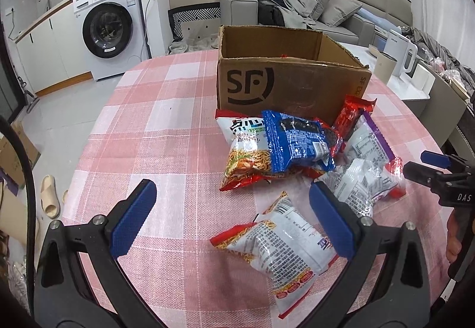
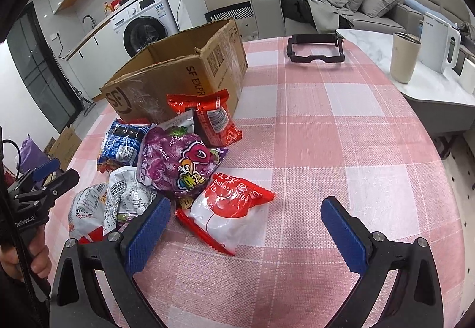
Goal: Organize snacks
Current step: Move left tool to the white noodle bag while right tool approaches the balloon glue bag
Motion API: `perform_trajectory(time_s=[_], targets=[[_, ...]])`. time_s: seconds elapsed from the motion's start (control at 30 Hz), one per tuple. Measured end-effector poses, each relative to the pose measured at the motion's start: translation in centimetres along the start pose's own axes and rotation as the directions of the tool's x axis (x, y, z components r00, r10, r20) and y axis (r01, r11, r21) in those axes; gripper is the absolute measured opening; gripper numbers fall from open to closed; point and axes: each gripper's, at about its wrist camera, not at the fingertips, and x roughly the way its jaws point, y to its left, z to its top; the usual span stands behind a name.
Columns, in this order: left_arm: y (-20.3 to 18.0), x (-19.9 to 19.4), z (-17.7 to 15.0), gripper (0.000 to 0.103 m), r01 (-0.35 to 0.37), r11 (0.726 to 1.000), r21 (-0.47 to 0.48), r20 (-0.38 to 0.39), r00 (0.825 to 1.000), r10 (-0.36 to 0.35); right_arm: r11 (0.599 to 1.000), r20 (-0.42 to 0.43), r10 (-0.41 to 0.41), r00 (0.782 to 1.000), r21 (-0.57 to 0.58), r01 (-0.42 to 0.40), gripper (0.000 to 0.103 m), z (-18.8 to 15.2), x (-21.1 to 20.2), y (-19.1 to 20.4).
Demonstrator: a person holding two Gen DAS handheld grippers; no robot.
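Observation:
An open cardboard SF box [image 1: 285, 81] stands on the pink checked table; it also shows in the right wrist view [image 2: 178, 72]. Several snack bags lie in a pile in front of it: a blue bag [image 1: 297, 140], a noodle-picture bag [image 1: 246, 155], a purple grape bag [image 2: 178, 158], a red bag [image 2: 213, 120]. My left gripper [image 1: 234, 209] is open above a white and red bag [image 1: 285, 250]. My right gripper [image 2: 246, 218] is open over a red and white bag [image 2: 228, 206].
A black frame-like holder [image 2: 314, 50] lies on the table [image 2: 341, 135] behind the box. A side table to the right carries a beige cup [image 2: 403, 57] and a white kettle [image 2: 439, 39]. A sofa and a washing machine [image 1: 109, 28] stand beyond.

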Motion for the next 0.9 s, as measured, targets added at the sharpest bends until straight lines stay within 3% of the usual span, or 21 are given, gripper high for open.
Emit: perform_trajectory(time_s=[0.9], targets=[[-0.8,1.6,-1.1,0.103,0.003,1.000,0.009,-0.054,0.999,-0.002,1.000,-0.081,-0.003,0.997,-0.009,0.002,0.103,-0.2,3.6,0.4]])
